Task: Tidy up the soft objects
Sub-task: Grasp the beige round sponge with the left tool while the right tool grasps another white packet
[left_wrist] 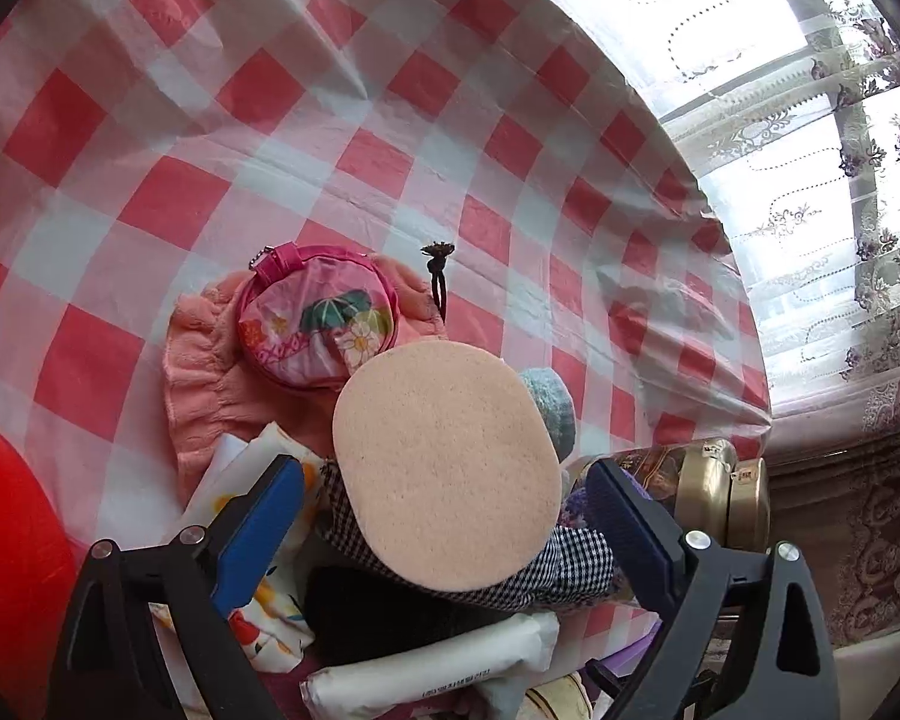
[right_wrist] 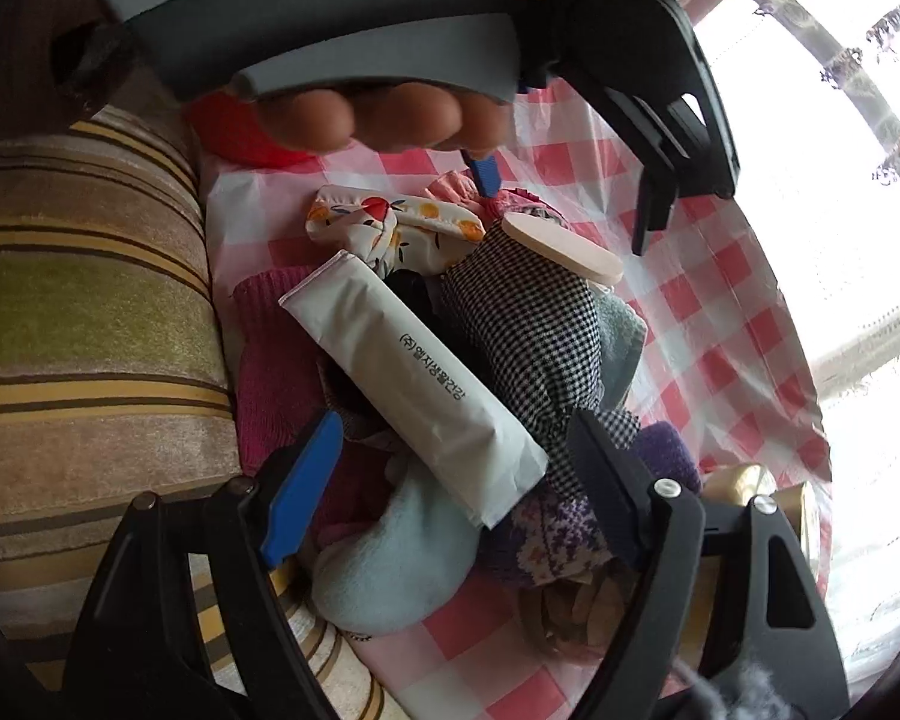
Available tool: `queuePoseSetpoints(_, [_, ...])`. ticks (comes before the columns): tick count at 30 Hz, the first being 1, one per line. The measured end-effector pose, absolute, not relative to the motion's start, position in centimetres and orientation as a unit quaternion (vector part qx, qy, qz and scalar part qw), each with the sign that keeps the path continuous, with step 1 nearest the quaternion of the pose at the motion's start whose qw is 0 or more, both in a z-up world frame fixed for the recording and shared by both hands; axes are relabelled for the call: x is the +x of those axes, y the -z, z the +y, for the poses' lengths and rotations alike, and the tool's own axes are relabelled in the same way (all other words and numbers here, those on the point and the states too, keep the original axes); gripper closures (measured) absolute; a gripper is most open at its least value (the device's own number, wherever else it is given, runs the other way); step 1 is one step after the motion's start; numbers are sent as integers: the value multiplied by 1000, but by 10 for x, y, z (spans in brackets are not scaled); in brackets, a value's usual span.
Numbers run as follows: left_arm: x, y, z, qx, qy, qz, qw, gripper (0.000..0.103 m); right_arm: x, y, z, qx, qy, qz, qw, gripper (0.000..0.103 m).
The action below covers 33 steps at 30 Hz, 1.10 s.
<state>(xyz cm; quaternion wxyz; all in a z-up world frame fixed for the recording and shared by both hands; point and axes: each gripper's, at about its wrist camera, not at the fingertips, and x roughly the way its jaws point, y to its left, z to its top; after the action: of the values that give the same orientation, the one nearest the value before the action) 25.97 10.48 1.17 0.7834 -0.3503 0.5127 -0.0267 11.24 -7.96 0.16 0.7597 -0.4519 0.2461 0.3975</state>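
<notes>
**Soft Objects: Pile Layout and Occluded Areas**

Soft objects lay heaped on a red-and-white checked tablecloth [left_wrist: 390, 138]. In the left wrist view, a beige oval sponge [left_wrist: 447, 468] sat on top of a black-and-white gingham cloth [left_wrist: 570, 564], between the fingers of the left gripper [left_wrist: 444, 498]. The fingers stood spread, not touching the sponge edges; nothing was grasped.

At 11 o'clock from the sponge, a round pink pouch [left_wrist: 315, 324] rested on a peach towel [left_wrist: 210, 396]. The sponge covered the pouch's lower right edge. A teal knitted item [left_wrist: 552, 408] showed only partly at 2 o'clock behind the sponge. A gold-capped container [left_wrist: 720, 492] lay at 3 o'clock, partly hidden by the right finger.

In the right wrist view, the right gripper [right_wrist: 456, 468] was released, its fingers apart on either side of a white wrapped packet [right_wrist: 414, 384] without gripping it. A fruit-print fabric [right_wrist: 390, 228] lay at 12 o'clock from the packet. A light blue plush item [right_wrist: 390, 558] at 6 o'clock was cut off by the left finger. At the top of this view, the person's hand [right_wrist: 390, 120] obscured the pile's far edge.
</notes>
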Motion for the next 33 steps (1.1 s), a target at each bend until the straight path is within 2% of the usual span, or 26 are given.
queuePoseSetpoints(7, [280,5,96,-333,39,543,770,4,114,13,-68,-510,-405,209,730,23])
queuePoseSetpoints(11, [285,4,92,-285,44,547,785,5,120,19,-62,-519,-410,202,722,23])
queuePoseSetpoints(13, [285,5,94,-277,43,548,788,13,123,21,-58,-523,-414,206,716,23])
queuePoseSetpoints(20, [271,1,105,-278,46,523,804,13,136,33,-43,-528,-437,216,696,23])
queuePoseSetpoints(21, [268,-2,106,-278,46,517,808,13,140,34,-41,-522,-442,222,694,27])
queuePoseSetpoints(22, [266,-6,107,-278,46,509,813,13,141,36,-40,-515,-449,229,693,37])
queuePoseSetpoints(23, [264,-10,107,-277,45,501,818,13,143,38,-39,-509,-456,236,691,42])
queuePoseSetpoints(27, [252,-24,112,-273,36,469,839,13,153,45,-35,-485,-470,280,682,47])
queuePoseSetpoints(33, [235,-37,110,-267,30,437,858,14,169,16,-59,-388,-472,316,726,50])
